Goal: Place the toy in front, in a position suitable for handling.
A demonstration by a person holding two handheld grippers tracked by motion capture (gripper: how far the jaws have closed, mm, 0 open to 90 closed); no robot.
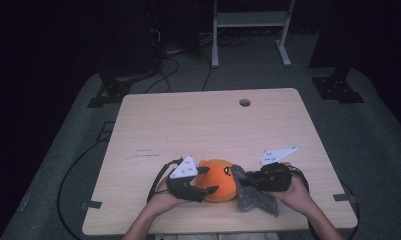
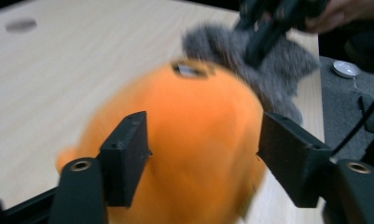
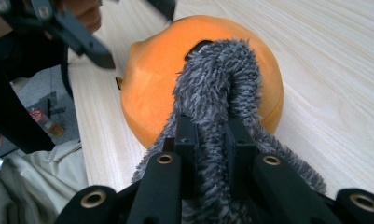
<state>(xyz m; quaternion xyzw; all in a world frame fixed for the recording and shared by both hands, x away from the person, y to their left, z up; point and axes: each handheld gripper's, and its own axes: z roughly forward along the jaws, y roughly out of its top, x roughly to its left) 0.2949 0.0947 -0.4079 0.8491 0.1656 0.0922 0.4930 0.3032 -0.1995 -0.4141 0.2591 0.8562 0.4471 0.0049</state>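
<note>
A round orange plush toy (image 1: 219, 181) lies near the table's front edge. My left gripper (image 1: 209, 180) comes at it from the left, and its jaws stand open astride the toy (image 2: 198, 140), which is blurred in the left gripper view. A grey fuzzy cloth (image 1: 258, 202) drapes from the toy's right side down onto the table. My right gripper (image 1: 243, 179) is shut on a fold of that cloth (image 3: 217, 93), which runs up over the orange toy (image 3: 147, 88). One of the left gripper's fingers (image 3: 89, 44) shows beyond the toy.
The wooden table (image 1: 198, 125) has a round cable hole (image 1: 245, 102) near its far edge. A white metal frame (image 1: 250, 30) stands on the floor behind, beside black stands and cables. Both forearms come in over the front edge.
</note>
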